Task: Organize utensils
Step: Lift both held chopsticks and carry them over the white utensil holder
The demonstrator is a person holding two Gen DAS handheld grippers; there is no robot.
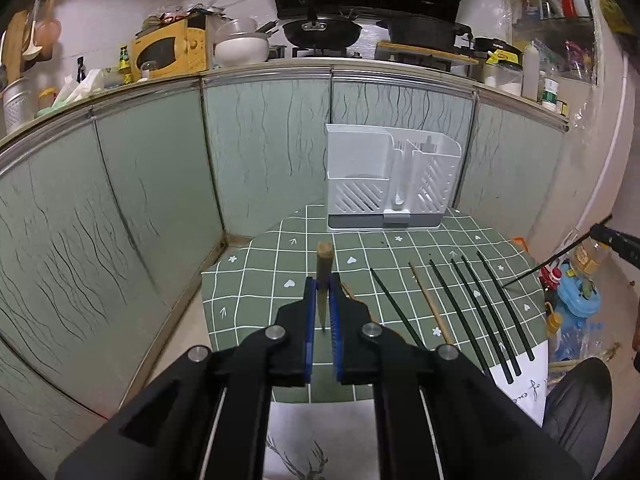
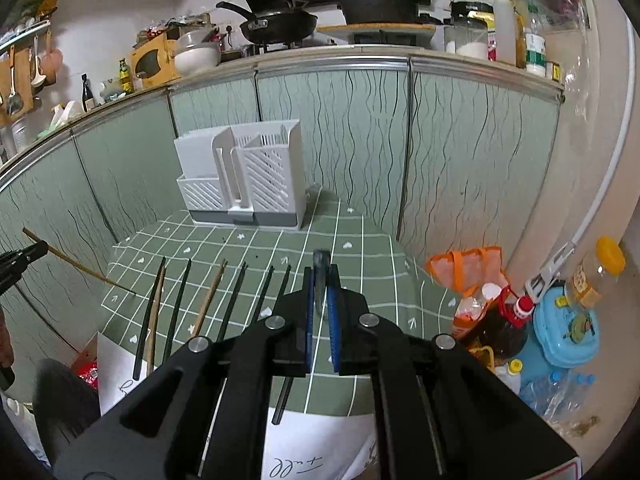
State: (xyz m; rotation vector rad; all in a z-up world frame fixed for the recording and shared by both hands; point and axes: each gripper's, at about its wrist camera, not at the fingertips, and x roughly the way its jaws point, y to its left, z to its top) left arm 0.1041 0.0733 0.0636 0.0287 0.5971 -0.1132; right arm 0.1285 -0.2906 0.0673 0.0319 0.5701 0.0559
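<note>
My left gripper (image 1: 322,285) is shut on a wooden chopstick (image 1: 323,264), held end-on above the green checked tablecloth (image 1: 260,280). My right gripper (image 2: 321,280) is shut on a dark chopstick (image 2: 321,264), also held end-on; it shows in the left wrist view (image 1: 552,264) at the right edge. Several dark chopsticks (image 1: 480,308) and a wooden one (image 1: 430,304) lie in a row on the cloth; they also show in the right wrist view (image 2: 236,300). A white slotted utensil holder (image 1: 384,180) stands at the table's far edge (image 2: 244,176).
Green cabinet panels (image 1: 140,184) rise behind the table. Bottles, an orange bag (image 2: 468,268) and a blue container (image 2: 564,332) stand on the floor to the right. White paper (image 2: 320,440) lies at the table's near edge.
</note>
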